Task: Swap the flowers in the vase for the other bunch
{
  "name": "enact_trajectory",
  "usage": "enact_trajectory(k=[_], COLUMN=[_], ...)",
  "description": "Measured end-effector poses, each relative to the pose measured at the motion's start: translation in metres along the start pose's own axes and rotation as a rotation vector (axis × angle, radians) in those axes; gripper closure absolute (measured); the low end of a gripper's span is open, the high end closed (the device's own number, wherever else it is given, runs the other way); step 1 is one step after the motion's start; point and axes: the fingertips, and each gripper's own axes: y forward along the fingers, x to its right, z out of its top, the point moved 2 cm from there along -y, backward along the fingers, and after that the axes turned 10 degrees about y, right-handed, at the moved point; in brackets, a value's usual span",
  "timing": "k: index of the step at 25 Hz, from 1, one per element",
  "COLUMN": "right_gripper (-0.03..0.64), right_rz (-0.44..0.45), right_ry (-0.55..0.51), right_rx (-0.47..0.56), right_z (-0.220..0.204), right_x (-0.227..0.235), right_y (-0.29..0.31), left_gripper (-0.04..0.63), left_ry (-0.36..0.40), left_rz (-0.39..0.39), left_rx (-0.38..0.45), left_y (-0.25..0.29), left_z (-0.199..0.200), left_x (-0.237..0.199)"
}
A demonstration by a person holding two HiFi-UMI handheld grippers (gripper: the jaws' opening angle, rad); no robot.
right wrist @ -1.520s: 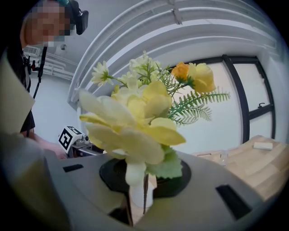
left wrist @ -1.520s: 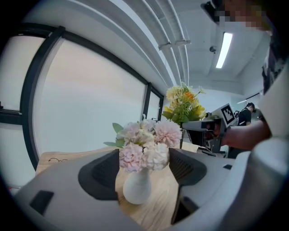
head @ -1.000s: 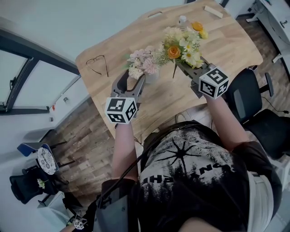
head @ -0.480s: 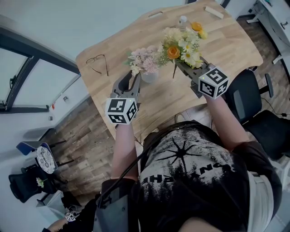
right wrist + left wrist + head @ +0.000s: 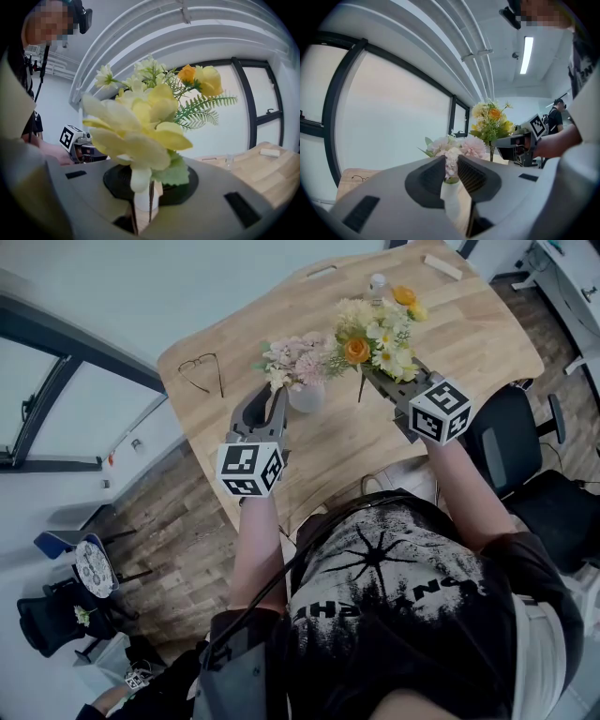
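Note:
A bunch of pink flowers (image 5: 292, 360) stands in a small white vase (image 5: 307, 397) on the wooden table (image 5: 459, 329). My left gripper (image 5: 273, 401) reaches in from the left at the foot of the blooms. Its jaws have just been closing, and in the left gripper view the pink flowers (image 5: 451, 161) fill the narrow gap of the left gripper (image 5: 451, 169), with the vase (image 5: 453, 204) just below. My right gripper (image 5: 376, 379) is shut on the stems of the yellow and orange bunch (image 5: 377, 332), held upright to the right of the vase. That yellow bunch (image 5: 140, 126) rises from the right gripper (image 5: 149, 188).
A pair of eyeglasses (image 5: 201, 372) lies at the table's left end. A small clear bottle (image 5: 378, 283) and a pale wooden block (image 5: 441, 263) sit on the far side. A black office chair (image 5: 514, 442) stands right of the table.
The left gripper's jaws have narrowed from wide open onto the pink bunch, and the bunch has shifted slightly away from me. The right gripper with the yellow bunch has stayed put.

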Motion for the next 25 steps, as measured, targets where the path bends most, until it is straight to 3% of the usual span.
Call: enact_trajectory(k=[25], right_gripper=[0.549], right_rz=[0.080], right_ry=[-0.031], right_rx=[0.034], right_z=[0.020], right_x=[-0.006], right_y=[-0.002], left_gripper=[0.506], left_ry=[0.030], left_rz=[0.142], left_rx=[0.144], left_y=[-0.015], left_z=[0.079], left_x=[-0.019])
